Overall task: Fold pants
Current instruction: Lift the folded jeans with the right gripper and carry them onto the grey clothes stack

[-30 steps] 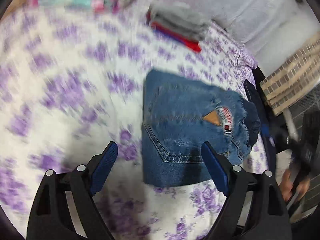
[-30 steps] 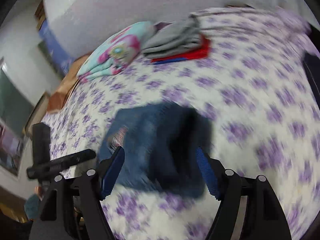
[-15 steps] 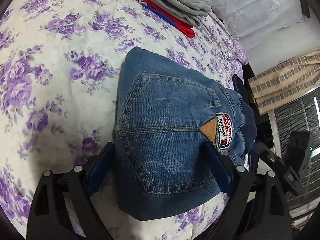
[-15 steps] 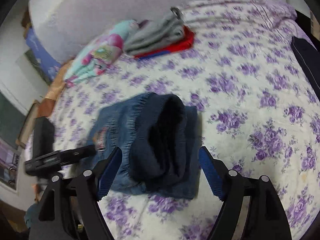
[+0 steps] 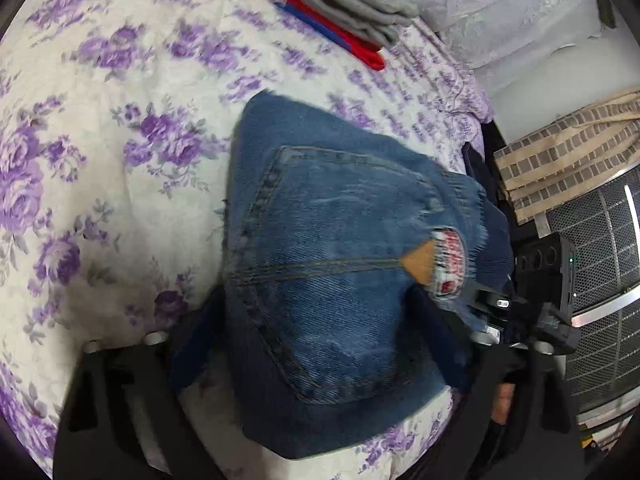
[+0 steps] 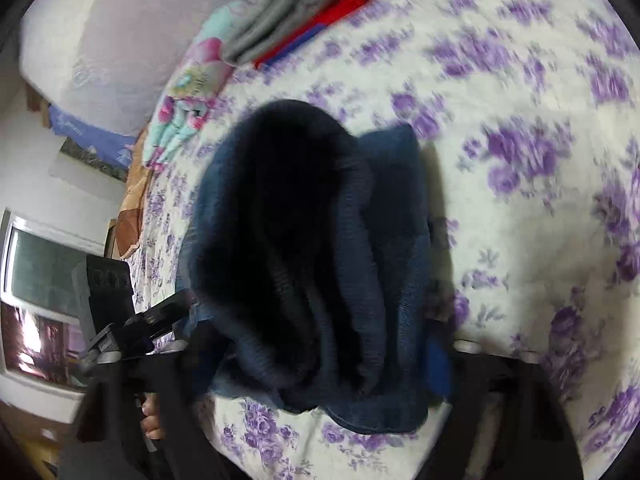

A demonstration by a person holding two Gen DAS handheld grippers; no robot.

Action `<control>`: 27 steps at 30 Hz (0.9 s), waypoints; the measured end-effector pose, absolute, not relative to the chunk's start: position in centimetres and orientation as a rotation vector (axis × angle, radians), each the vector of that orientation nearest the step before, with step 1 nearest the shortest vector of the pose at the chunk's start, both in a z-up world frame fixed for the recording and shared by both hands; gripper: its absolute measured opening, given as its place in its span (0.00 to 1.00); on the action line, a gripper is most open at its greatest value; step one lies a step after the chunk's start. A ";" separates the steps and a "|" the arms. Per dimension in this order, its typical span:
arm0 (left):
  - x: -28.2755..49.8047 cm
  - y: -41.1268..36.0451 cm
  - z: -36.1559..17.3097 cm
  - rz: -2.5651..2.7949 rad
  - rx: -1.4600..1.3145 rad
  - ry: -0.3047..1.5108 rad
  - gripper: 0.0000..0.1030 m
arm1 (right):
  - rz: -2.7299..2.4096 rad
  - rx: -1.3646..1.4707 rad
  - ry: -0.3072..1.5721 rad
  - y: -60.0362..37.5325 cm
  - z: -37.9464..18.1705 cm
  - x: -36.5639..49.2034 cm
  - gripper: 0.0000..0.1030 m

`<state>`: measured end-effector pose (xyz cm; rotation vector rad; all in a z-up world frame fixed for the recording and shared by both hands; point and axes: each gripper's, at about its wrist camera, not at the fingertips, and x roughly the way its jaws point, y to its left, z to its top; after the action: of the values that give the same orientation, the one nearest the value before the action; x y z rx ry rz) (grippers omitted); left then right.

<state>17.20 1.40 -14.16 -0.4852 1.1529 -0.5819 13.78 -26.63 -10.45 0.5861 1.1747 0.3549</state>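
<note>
Blue denim, the folded pants (image 5: 336,280), lying on the purple-flowered bedspread (image 5: 100,160) and filling the gap between the wide-spread jaws of the left gripper (image 5: 316,332). Sitting with the back pocket and logo patch upward, the near fold edge reaching back past the fingertips toward the camera. Leaving broad bare bedspread outside the left finger; crowding against the bed's edge outside the right finger, by a dark garment (image 5: 476,160) and a grille (image 5: 600,280). Resting well ahead of the jaws, a stack of folded clothes (image 5: 344,8). Straddling the dark ribbed waistband end of the pants (image 6: 312,248), the right gripper (image 6: 316,356), jaws likewise spread, not pinching. Showing beyond its left finger, the other gripper's body; lying ahead-left, a pastel folded cloth (image 6: 188,92); stretching open outside the right finger, more bedspread.
</note>
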 end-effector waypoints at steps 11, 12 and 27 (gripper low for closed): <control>19.1 -1.0 -5.5 -0.518 -0.260 1.057 0.63 | 0.345 0.411 1.053 -26.0 -3.6 16.3 0.54; 21.6 -1.5 -3.7 -0.509 -0.249 1.060 0.63 | 0.344 0.395 1.039 -26.1 -2.6 18.1 0.54; 58.6 -5.1 1.9 -0.329 -0.182 1.042 0.65 | 0.213 0.328 0.996 -27.7 0.3 54.9 0.58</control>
<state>58.58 -5.11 1.93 -0.1820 1.0424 -0.3288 54.88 -27.71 0.34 0.3284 0.9964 0.2134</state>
